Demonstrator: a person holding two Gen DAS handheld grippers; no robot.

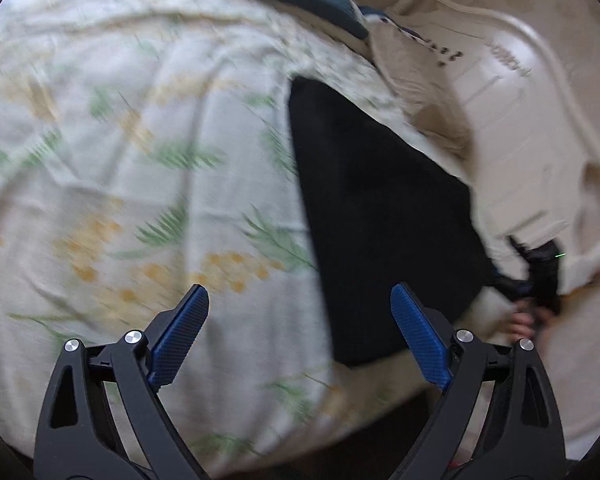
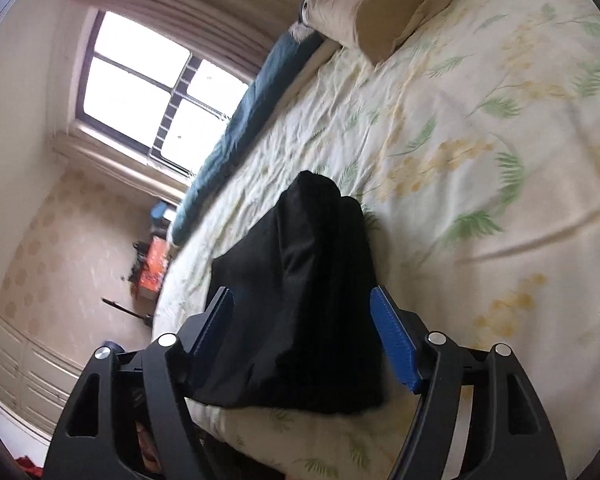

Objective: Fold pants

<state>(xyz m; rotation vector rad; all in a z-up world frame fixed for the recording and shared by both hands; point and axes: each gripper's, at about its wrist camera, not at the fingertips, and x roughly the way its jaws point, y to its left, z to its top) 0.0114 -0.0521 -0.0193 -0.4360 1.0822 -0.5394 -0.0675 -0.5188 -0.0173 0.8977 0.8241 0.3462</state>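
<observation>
L view blurred. Black pants (image 2: pixel 300 300) folded on floral bedsheet (image 2: pixel 480 128); left gripper (image 1: pixel 300 312), right gripper (image 2: pixel 302 320) both wide open, empty.

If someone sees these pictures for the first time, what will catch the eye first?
First, the folded black pants, a dark block on the pale floral bedsheet near the bed's edge. The open right gripper has them between its blue pads without pressing. Then the bright window beyond the bed, and the beige pillow at its head.

Soft daylight from a blown-out window (image 2: pixel 152 92); left wrist view motion-blurred, both fisheye views bent and dark at the edges.
</observation>
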